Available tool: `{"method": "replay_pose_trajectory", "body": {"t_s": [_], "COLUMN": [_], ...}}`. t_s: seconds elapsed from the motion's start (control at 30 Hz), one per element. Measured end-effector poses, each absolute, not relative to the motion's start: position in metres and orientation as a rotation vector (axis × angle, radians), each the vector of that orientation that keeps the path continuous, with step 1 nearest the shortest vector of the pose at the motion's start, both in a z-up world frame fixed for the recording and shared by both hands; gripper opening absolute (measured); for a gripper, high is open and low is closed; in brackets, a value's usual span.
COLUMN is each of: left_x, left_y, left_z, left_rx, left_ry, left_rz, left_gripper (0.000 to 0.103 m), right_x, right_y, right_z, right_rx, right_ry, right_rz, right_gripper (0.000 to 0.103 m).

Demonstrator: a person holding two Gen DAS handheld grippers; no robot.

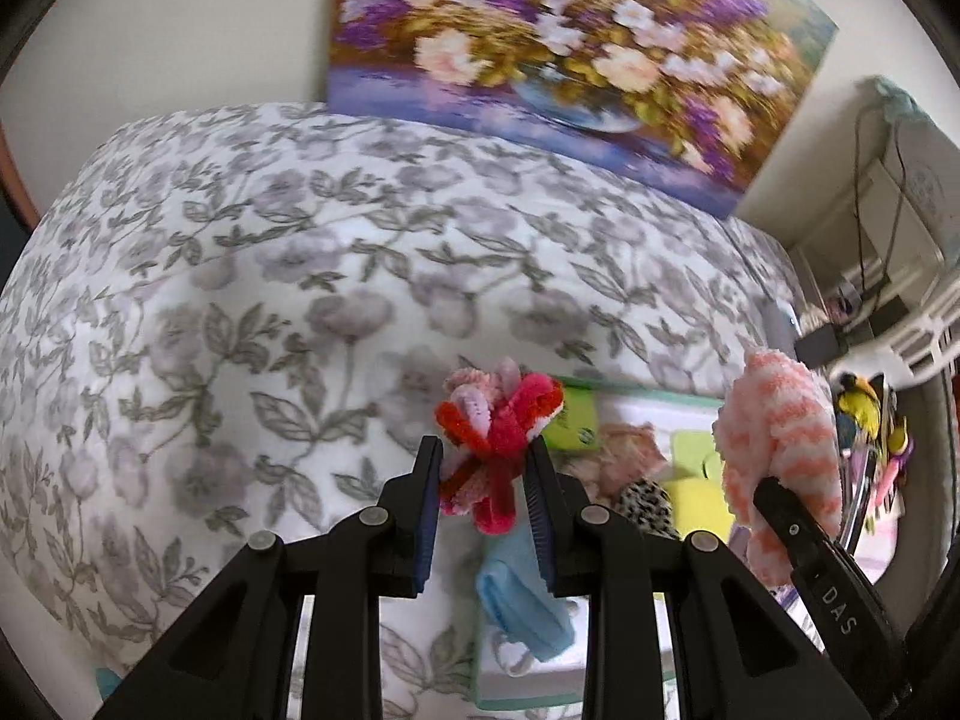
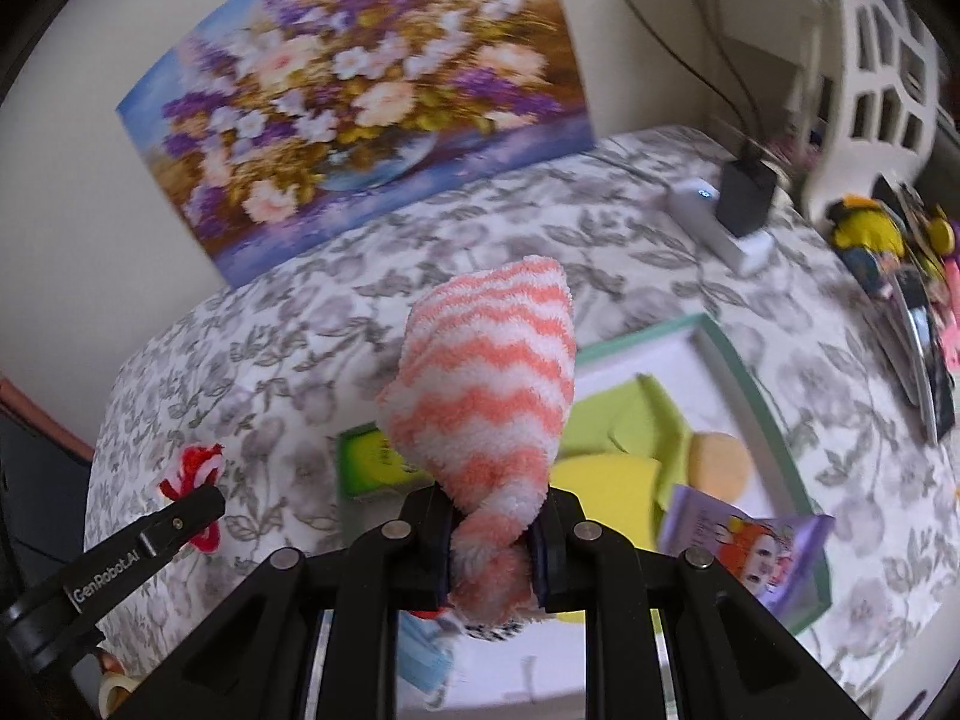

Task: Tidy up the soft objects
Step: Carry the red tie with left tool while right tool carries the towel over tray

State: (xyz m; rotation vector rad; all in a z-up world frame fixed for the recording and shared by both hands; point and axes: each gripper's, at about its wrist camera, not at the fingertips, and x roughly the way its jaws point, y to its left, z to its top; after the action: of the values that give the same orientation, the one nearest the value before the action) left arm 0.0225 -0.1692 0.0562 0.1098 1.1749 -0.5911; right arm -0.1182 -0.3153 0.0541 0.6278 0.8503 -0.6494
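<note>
Left claw (image 1: 483,468) pinches the fuzzy wire bunch (image 1: 495,441), mid frame. Right claw (image 2: 491,531) squeezes the striped sock (image 2: 486,384) by its twisted end, low center, above the tray (image 2: 762,414). Sock is floppy & heavy, so it could slip out.

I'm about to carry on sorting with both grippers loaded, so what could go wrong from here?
1. The striped fuzzy sock is pinched only at its narrow end by the right gripper; the bulky part could sag or slip free.
2. The pipe-cleaner bundle sticks out beyond the left gripper and may snag.
3. The tray below is already crowded, so a drop could land on other items.
</note>
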Motion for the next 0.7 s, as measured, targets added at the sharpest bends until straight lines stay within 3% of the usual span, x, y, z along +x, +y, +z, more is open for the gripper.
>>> {"method": "replay_pose_trajectory", "body": {"t_s": [0.7], "left_x": [-0.043], "left_y": [-0.241], "left_z": [0.028], "left_rx": [0.303], "left_ry": [1.204], "left_rz": [-0.751], "left_gripper": [0.028], "right_x": [-0.173], "right_y": [-0.361], "right_z": [0.03], "right_rx": [0.688], "right_ry": [0.929], "right_rz": [-0.758], "right_gripper": [0.022]}}
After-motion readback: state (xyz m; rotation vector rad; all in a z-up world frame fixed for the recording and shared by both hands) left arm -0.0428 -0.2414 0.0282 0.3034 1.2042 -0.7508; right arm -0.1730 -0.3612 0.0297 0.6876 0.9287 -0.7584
